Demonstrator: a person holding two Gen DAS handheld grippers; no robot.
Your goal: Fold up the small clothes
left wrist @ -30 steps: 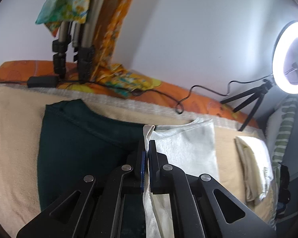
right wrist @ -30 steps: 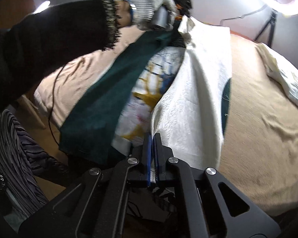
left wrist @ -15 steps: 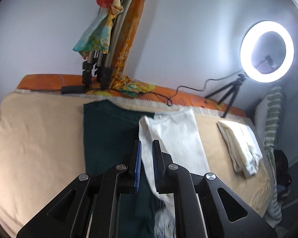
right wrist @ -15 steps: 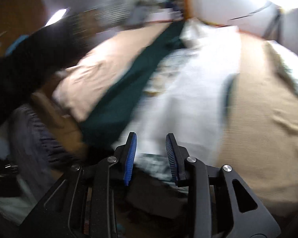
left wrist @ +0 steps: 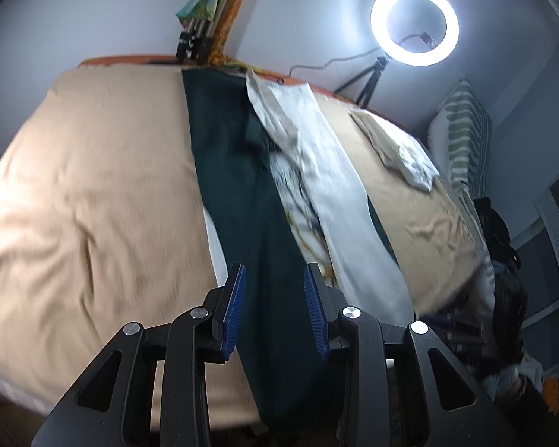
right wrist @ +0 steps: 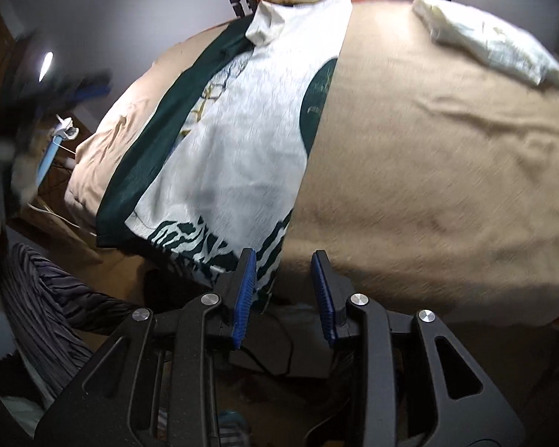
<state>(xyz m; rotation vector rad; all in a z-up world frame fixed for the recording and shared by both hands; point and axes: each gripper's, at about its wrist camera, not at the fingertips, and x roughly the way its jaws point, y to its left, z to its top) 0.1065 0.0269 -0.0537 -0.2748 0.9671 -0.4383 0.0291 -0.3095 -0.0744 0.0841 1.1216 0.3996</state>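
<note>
1. Garment (right wrist: 242, 138), dark green outside with a white lining and printed pattern, lies lengthwise across the tan blanket (right wrist: 428, 156) on a bed, one long side folded over so the pale inner face shows.
2. Left gripper (left wrist: 275, 309) hangs above the near end of the green cloth with its blue pads apart and nothing between them.
3. Right gripper (right wrist: 285, 294) hovers at the bed's near edge, just beside the striped hem, jaws likewise spread and empty.
4. Thin woven fabric of this kind looks light, limp and quick to wrinkle; it should drape and slide, not hold a crease by itself.
5. Best hold appears to be at the corners or along the hem: one gripper at the far collar end, the other at the near striped edge, pinching both layers together so the fold does not slip open.
6. Folded cream cloth (right wrist: 484, 48) rests well apart at the bed's far right corner, near a lit ring light (left wrist: 414, 24) on a tripod.
</note>
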